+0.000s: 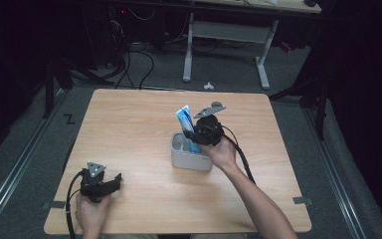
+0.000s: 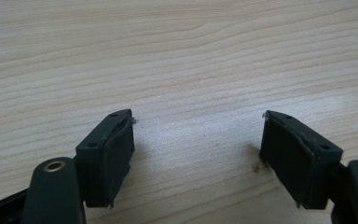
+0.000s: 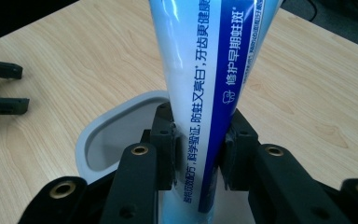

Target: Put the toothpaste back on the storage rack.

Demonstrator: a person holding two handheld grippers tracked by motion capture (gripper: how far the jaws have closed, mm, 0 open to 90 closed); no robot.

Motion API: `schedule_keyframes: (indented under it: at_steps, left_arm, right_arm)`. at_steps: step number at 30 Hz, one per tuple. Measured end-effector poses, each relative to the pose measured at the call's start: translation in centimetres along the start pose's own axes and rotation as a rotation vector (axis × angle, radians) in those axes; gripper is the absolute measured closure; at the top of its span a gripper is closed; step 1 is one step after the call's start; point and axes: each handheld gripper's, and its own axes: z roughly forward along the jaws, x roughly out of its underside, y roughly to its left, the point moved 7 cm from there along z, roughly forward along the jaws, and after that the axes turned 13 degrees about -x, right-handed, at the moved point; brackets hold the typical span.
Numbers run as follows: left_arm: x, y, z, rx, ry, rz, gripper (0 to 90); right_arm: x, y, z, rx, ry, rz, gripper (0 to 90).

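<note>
Right hand-held gripper (image 3: 196, 156) clamped on a blue-and-white toothpaste tube (image 3: 216, 79), pads pressed to both flat sides low on the body. Tube stands nearly upright, its lower end over or just inside the grey holder cup (image 1: 191, 155); whether it touches the cup's bottom is hidden. Cup sits right of centre on the wooden surface (image 1: 129, 124).

Left hand-held gripper (image 1: 110, 183) rests low near the front left of the surface, jaws well apart, nothing between them; well apart from the cup.

Risks, as judged:
- Tube is soft and glossy. Grip sits low, most of the length above the pads, so it could tip or slide through if the hold slackens.
- Hard squeeze may dent the tube or push paste toward the cap.
- Cup looks light and nobody steadies it. A sideways nudge from the tube or a jaw on the rim (image 3: 103, 122) could shift or topple it.
- Released while leaning, the tall tube may lever the cup over.
</note>
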Motion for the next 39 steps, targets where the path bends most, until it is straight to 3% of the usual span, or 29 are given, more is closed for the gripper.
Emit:
schedule_keyframes:
  at_steps: [20,39]
  left_arm:
    - [0.0,0.0,0.0,-0.001,-0.002,-0.002,26.4]
    - [0.0,0.0,0.0,-0.002,0.0,-0.002,26.6]
  right_arm:
    - [1.3,0.0,0.2,-0.002,0.041,-0.016,70.5]
    - [2.0,0.1,0.1,-0.017,0.037,-0.022,68.4]
